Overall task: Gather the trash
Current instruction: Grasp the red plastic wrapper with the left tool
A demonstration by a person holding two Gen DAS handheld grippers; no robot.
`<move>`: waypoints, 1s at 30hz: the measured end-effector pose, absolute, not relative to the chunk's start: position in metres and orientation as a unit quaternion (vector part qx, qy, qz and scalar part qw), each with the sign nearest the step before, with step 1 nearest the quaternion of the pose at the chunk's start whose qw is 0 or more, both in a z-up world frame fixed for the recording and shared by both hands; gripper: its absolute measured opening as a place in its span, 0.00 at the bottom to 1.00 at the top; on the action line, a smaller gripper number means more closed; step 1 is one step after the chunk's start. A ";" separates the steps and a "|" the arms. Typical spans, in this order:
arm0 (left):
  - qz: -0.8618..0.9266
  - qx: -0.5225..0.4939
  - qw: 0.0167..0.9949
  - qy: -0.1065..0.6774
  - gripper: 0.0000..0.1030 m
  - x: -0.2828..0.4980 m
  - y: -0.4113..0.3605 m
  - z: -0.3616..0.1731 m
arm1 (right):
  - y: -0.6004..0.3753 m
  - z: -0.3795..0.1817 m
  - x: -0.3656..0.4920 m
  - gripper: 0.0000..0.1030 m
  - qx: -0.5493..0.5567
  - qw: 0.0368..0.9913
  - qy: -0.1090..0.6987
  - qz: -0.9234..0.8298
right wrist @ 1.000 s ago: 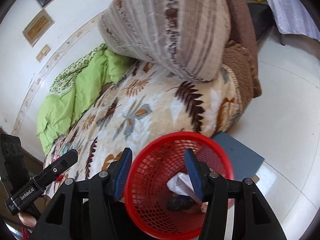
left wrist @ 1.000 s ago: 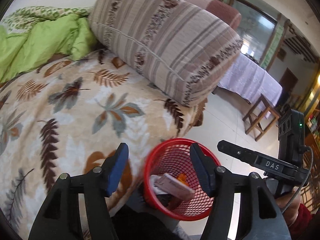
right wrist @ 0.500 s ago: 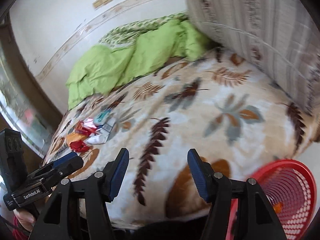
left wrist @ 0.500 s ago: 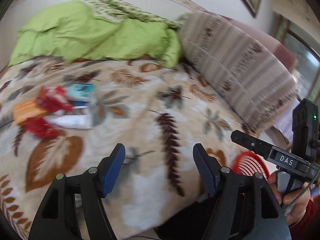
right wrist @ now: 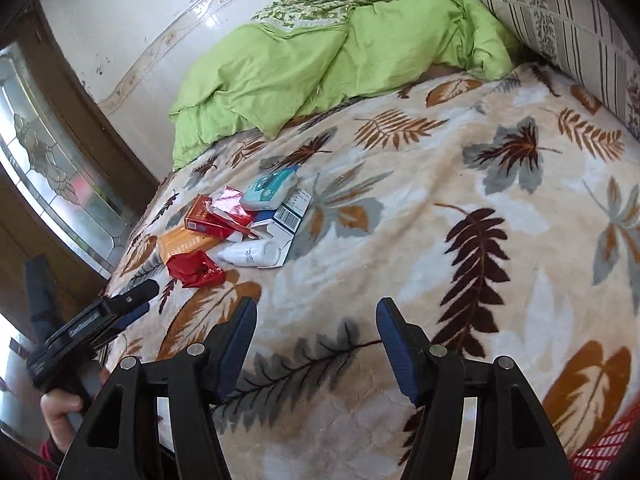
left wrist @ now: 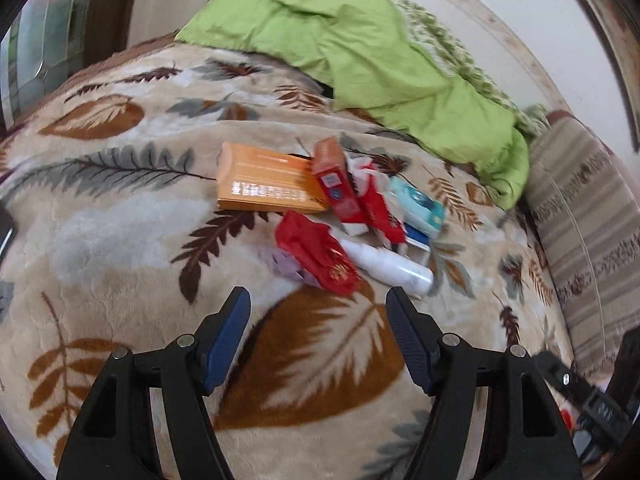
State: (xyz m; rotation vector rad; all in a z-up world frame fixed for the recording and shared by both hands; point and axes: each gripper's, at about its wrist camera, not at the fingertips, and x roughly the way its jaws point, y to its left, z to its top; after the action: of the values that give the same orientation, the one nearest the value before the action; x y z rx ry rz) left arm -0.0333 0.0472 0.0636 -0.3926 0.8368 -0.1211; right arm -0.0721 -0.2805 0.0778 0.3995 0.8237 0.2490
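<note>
The left gripper (left wrist: 318,334) is hovering wide and empty over the bed (left wrist: 120,240), just short of the red wrapper (left wrist: 320,254) fronting the trash pile (left wrist: 332,208). The right gripper (right wrist: 316,338) is also gaping, holding nothing, well apart from it. The items are overlapping, so a pinch is likely catching blanket pile, or nudging the white bottle (left wrist: 390,266) into rolling away. The red basket (right wrist: 600,452) is sitting at the bed's edge.

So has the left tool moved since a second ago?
Yes. The left tool swung from the red basket, away from the striped pillow, toward the trash pile.
</note>
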 end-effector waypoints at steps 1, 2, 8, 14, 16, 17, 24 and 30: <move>-0.054 -0.196 0.892 0.404 0.67 -0.027 0.049 0.061 | -0.280 0.077 -0.072 0.64 0.193 0.889 0.397 0.122; -0.051 -0.201 0.890 0.406 0.67 -0.020 0.049 0.058 | -0.279 0.078 -0.072 0.64 0.193 0.889 0.396 0.123; -0.034 -0.190 0.881 0.433 0.63 0.019 0.032 0.036 | -0.275 0.081 -0.075 0.64 0.173 0.895 0.390 0.131; -0.023 -0.180 0.877 0.445 0.28 0.026 0.027 0.027 | -0.268 0.082 -0.077 0.64 0.170 0.890 0.389 0.165; -0.025 -0.181 0.880 0.438 0.27 0.021 0.030 0.032 | -0.265 0.079 -0.072 0.64 0.180 0.882 0.398 0.180; -0.022 -0.176 0.884 0.432 0.26 0.017 0.032 0.035 | -0.264 0.078 -0.069 0.64 0.186 0.877 0.403 0.187; -0.033 -0.170 0.900 0.400 0.26 0.000 0.050 0.055 | -0.229 0.076 -0.013 0.64 0.187 0.855 0.436 0.211; -0.034 -0.172 0.904 0.391 0.26 -0.006 0.065 0.061 | -0.208 0.055 0.056 0.49 0.199 0.847 0.451 0.200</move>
State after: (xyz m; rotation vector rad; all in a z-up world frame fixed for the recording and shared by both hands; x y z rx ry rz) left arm -0.0057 0.0652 0.0610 -0.3562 0.8071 -0.0712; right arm 0.0557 -0.2078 0.0547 0.4195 0.9502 0.4219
